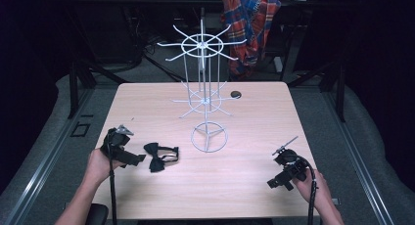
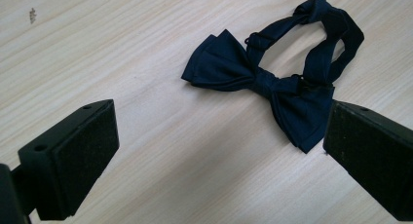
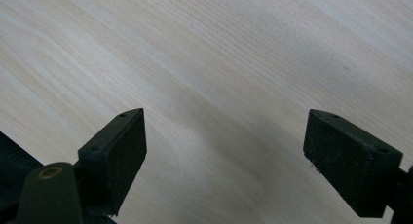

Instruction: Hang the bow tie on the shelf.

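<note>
The left claw (image 2: pixel 214 151) hangs released, approaching the dark navy fabric bow tie (image 2: pixel 272 83) lying just ahead on the pale wooden counter (image 2: pixel 122 48). Next it likely must advance and clench. The right claw (image 3: pixel 224 156) idles, released.

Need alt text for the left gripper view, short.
A dark navy bow tie with its looped neck strap lies flat on a pale wood-grain table, just ahead of the left gripper. The gripper's two black padded jaws rise from the bottom corners, wide apart, with nothing between them; the right-hand jaw's tip sits close beside one wing of the bow.
</note>
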`<state>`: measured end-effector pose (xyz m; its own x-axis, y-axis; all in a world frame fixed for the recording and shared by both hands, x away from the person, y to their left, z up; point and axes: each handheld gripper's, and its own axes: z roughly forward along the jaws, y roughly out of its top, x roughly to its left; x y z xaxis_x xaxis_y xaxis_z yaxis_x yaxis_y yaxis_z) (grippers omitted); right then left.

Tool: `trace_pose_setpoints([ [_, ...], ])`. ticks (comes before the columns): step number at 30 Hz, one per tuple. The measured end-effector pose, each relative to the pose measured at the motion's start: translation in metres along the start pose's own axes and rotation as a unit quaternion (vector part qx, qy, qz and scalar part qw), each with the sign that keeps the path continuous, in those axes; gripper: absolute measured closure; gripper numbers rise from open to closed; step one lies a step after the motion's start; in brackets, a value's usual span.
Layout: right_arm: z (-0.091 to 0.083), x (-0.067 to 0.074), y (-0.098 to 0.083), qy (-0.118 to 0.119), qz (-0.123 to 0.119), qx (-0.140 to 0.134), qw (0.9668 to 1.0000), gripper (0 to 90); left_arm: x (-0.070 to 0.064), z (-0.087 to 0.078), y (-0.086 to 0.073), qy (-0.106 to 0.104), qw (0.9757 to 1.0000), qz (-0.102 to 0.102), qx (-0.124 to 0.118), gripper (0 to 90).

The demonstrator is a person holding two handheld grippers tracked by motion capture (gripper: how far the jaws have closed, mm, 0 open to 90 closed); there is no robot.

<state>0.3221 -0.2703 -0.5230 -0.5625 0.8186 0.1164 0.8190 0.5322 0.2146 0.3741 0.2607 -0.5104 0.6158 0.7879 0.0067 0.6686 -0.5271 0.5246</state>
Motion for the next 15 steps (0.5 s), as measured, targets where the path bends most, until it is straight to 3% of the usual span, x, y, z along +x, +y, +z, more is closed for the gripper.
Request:
trace_pose_setpoints([
  [5,0.0019,0.0039,-0.0003,-0.002,0.010,-0.011,0.9999,15.5,-0.0033,0.0017,0.0032,-0.007,1.0000,0.005,-0.002,0.0],
  [6,-0.0002,0.0039,0.0001,-0.004,0.013,0.008,0.9999,15.5,-0.0051,0.0030,0.0052,-0.012,0.9999,0.009,-0.002,0.0],
  [8,-0.0008,0.0022,0.0010,0.006,0.009,0.018,0.9998,15.5,-0.0063,0.0043,0.0067,-0.016,0.9998,0.013,0.000,0.0],
  [15,0.0043,0.0048,0.0051,0.014,0.006,0.000,0.9999,15.5,-0.0055,0.0074,0.0071,-0.019,0.9997,0.013,0.003,0.0],
])
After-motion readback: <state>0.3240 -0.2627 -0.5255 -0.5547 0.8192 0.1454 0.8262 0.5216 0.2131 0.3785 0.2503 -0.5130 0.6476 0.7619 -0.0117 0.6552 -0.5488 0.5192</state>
